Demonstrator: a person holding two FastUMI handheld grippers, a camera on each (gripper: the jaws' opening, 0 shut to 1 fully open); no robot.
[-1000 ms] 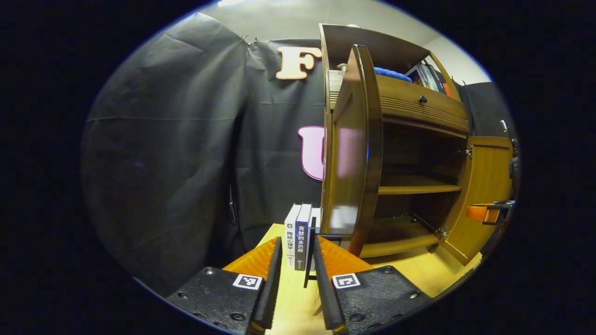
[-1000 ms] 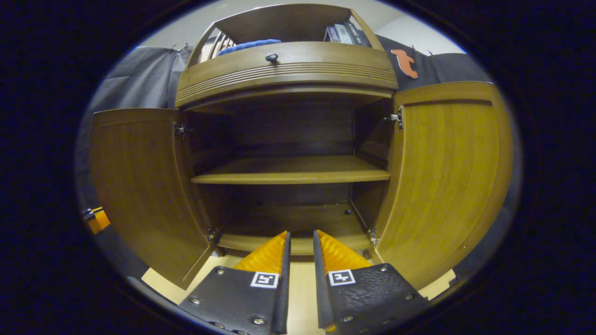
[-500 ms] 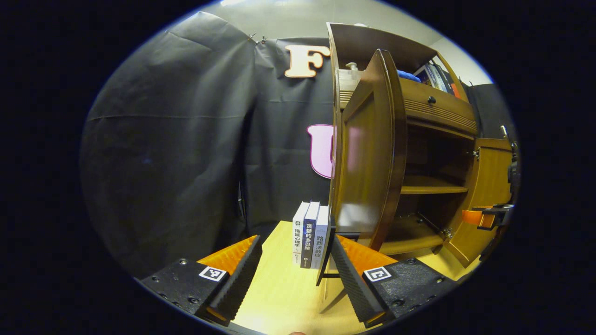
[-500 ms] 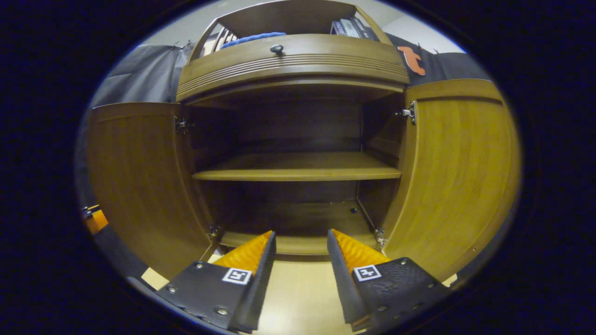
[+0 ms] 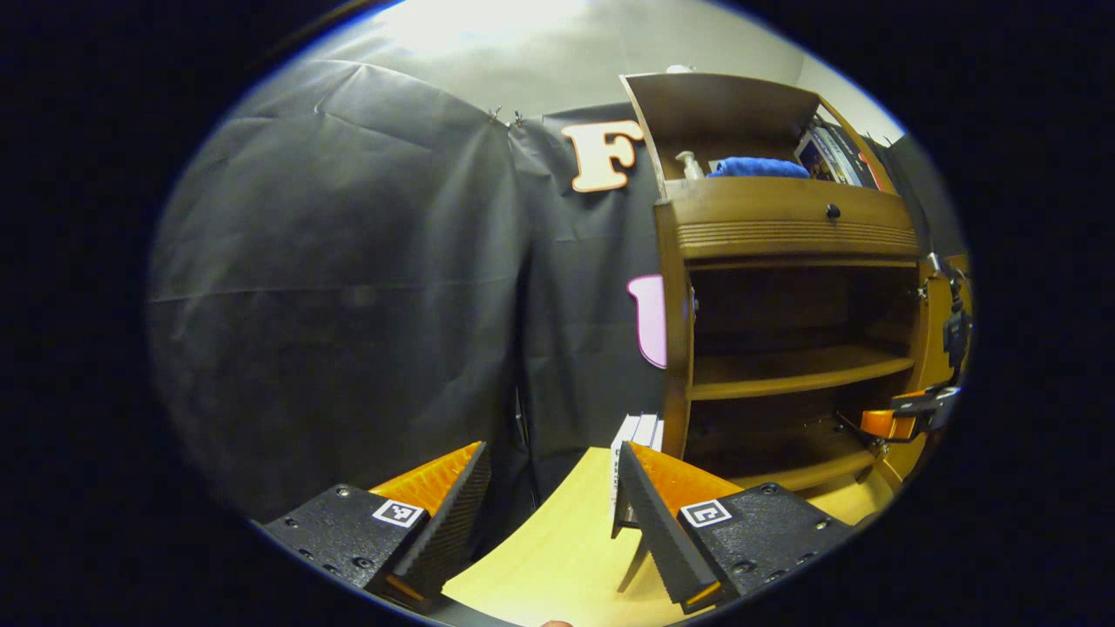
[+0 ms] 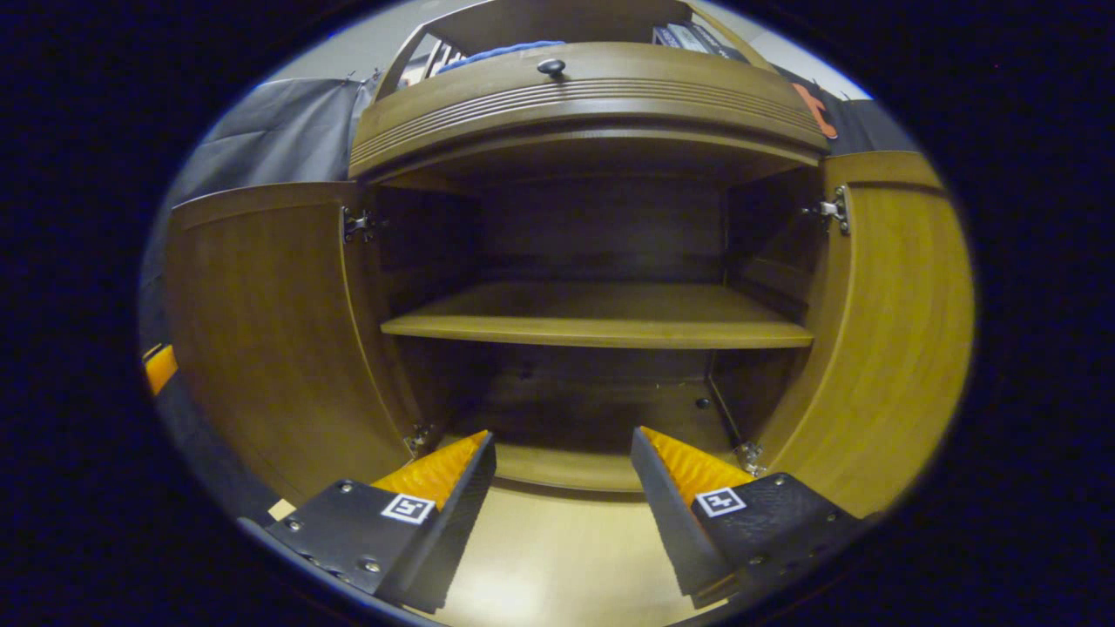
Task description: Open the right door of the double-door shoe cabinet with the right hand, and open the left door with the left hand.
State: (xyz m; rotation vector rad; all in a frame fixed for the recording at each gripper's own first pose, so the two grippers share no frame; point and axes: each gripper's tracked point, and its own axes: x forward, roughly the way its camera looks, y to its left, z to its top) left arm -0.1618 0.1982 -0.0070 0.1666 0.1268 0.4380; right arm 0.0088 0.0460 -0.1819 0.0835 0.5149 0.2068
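On the tabletop [image 6: 557, 557], both doors [image 6: 261, 331] are swung wide, so both tongs [image 6: 562, 475] are held spread and empty.

Books [image 5: 638, 431], left gripper view, 5 o'clock: lower part hidden behind finger [image 5: 649, 514]; spines too small to tell.
Right door [image 5: 932, 348], 3 o'clock: cut off by edge.
Top-shelf items [image 6: 688, 35], right gripper view, 12 o'clock: cut off.
Left door [image 6: 270, 331], 9 o'clock: outer edge cut off.
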